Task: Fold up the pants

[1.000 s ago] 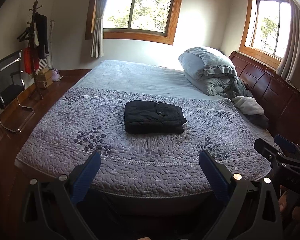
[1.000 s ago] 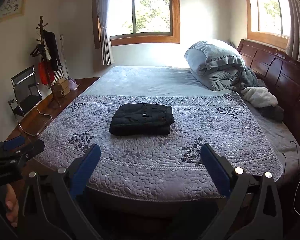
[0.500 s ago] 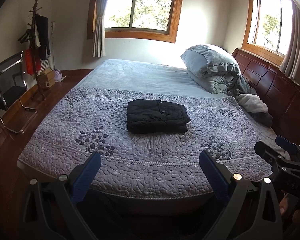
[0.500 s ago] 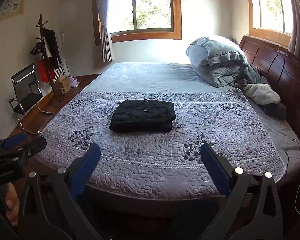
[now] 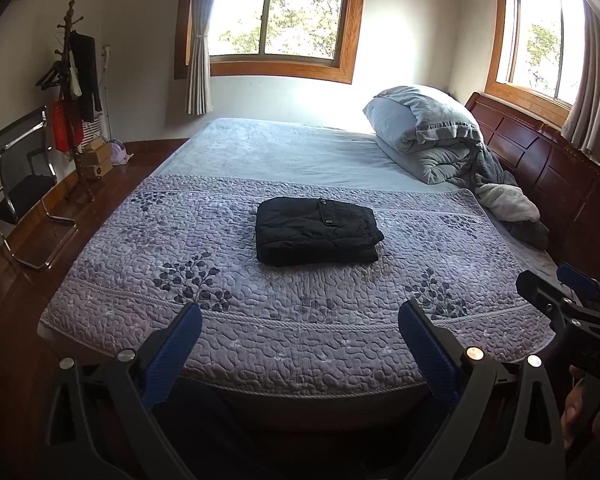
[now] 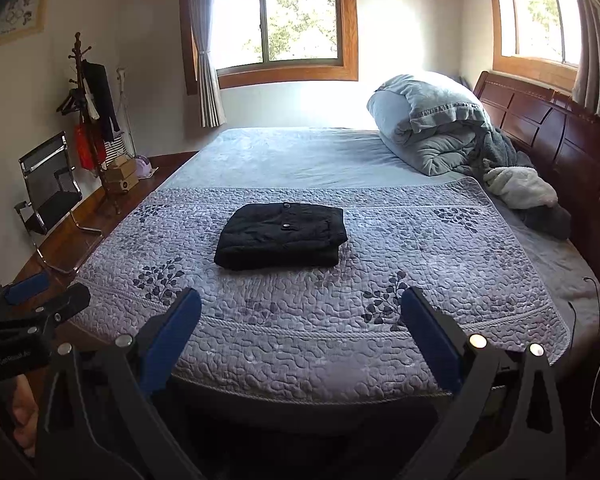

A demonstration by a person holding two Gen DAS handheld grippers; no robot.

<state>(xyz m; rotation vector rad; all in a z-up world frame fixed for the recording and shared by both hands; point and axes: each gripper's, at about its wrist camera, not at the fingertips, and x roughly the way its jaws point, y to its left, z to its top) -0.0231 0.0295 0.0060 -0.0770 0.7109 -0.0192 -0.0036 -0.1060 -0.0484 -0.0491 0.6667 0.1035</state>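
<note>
With both the left gripper (image 5: 298,322) and right gripper (image 6: 300,306) spread empty, we have drawn nearer the bed's (image 5: 300,352) near edge, while the pants (image 5: 316,230) lie folded mid-quilt, apparently done.

We see folded black quilted pants (image 5: 317,230) on purple quilted bedspread (image 5: 284,312), near its middle. Rolled grey duvet (image 5: 428,132) behind pants, to right, against dark wooden headboard (image 5: 548,160). Black metal-framed chair (image 5: 20,184) and wooden coat stand (image 5: 74,92) left of pants, on floor.
</note>
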